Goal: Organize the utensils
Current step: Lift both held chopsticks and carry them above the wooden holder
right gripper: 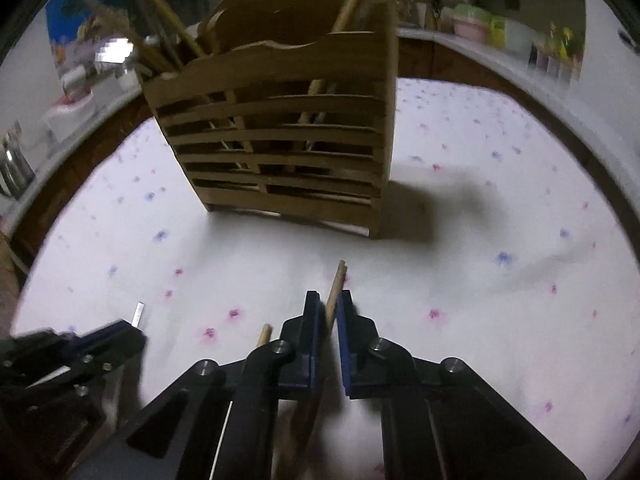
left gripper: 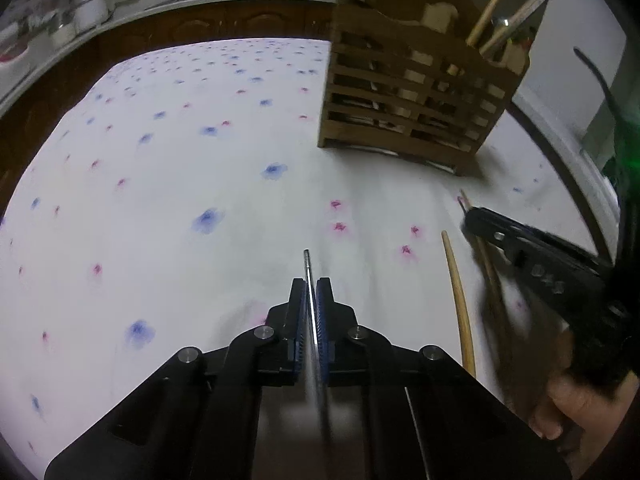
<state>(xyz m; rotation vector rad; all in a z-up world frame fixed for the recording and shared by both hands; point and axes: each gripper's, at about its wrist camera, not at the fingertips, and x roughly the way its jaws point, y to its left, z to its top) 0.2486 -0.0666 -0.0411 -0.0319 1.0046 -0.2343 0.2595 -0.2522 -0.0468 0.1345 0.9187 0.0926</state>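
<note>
With a metal utensil handle point(left gripper: 310, 300) clamped in the left gripper point(left gripper: 311, 292) at lower centre and a wooden chopstick point(right gripper: 335, 294) pinched in the right gripper point(right gripper: 328, 310), pickup was judged done, and a lift toward the slatted wooden holder point(right gripper: 280, 140) above was called for.

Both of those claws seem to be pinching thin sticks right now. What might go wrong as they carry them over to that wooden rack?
1. The left gripper pinches a thin metal utensil near one end; it could pivot or slip.
2. The right gripper holds a wooden chopstick aslant, so it might catch the slatted wooden holder, already crowded with utensils.
3. A second loose chopstick lies close beside the right gripper and could get knocked.
</note>
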